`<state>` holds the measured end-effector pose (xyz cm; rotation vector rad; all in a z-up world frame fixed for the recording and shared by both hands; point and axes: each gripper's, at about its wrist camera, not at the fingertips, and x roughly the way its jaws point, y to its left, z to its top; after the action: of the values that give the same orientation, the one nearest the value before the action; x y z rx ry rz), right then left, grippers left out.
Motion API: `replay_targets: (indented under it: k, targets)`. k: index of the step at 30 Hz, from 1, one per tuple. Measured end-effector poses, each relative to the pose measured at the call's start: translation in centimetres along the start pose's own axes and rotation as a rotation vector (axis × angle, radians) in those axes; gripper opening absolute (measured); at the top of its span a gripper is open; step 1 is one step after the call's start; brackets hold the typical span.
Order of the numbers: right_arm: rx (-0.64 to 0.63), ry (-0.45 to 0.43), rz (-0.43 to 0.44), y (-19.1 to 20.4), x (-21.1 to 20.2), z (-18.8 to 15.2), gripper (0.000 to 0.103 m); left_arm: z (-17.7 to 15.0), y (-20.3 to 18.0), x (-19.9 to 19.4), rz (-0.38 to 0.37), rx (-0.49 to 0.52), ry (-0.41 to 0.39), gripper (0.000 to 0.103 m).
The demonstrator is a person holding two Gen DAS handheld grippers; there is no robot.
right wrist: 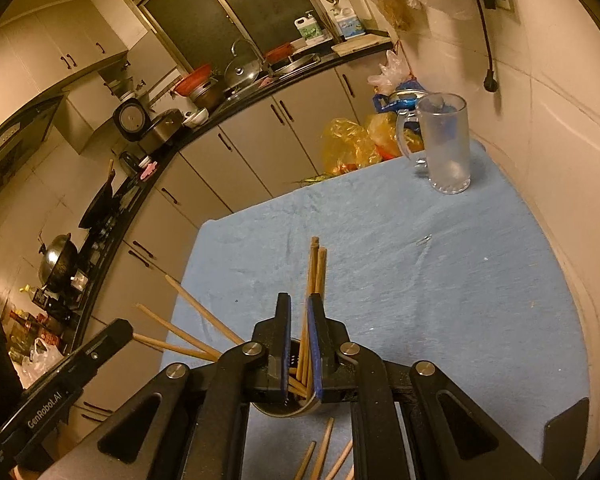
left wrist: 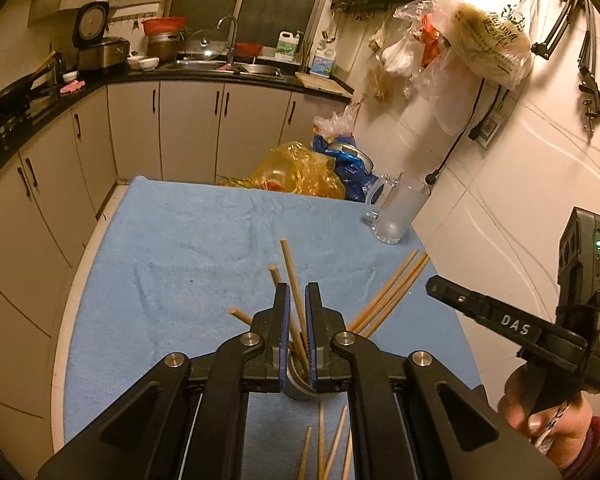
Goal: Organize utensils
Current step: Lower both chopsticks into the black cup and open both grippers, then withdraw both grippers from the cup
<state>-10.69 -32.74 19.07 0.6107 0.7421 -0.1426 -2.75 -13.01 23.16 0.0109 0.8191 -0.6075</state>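
Each hand-held gripper, left (left wrist: 297, 292) and right (right wrist: 299, 304), is clamped on chopsticks (right wrist: 314, 276) standing in the holder (right wrist: 300, 410). Lowering them straight, releasing only once seated, should prevent tipping.

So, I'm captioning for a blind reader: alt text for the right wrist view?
The right gripper is closed on wooden chopsticks above a metal holder on a blue cloth. A glass mug stands at the far corner.

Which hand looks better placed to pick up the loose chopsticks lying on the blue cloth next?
Probably right. The loose chopsticks lie centred beneath the right fingers, but off toward the right under the left fingers. Both pairs straddle standing chopsticks in the holder.
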Motion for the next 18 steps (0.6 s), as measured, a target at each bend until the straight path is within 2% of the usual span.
replay_targets:
  k: [3,9,11,18]
  targets:
    - [0.004,-0.006,-0.003,0.0,-0.9,-0.2,0.023,-0.2,0.2,-1.1,0.024,0.001,-0.026,0.020]
    - [-0.005,0.015,-0.018,-0.3,-2.0,-1.5,0.026,-1.3,0.4,-3.2,0.073,0.015,-0.073,0.027]
    - [-0.009,0.024,-0.019,-0.4,-2.3,-2.0,0.027,-1.9,0.4,-3.8,0.095,0.021,-0.079,0.035]
    - [-0.036,0.072,-0.012,0.3,-2.5,-4.4,0.029,-3.9,1.2,-5.4,0.138,0.006,-0.082,0.037]
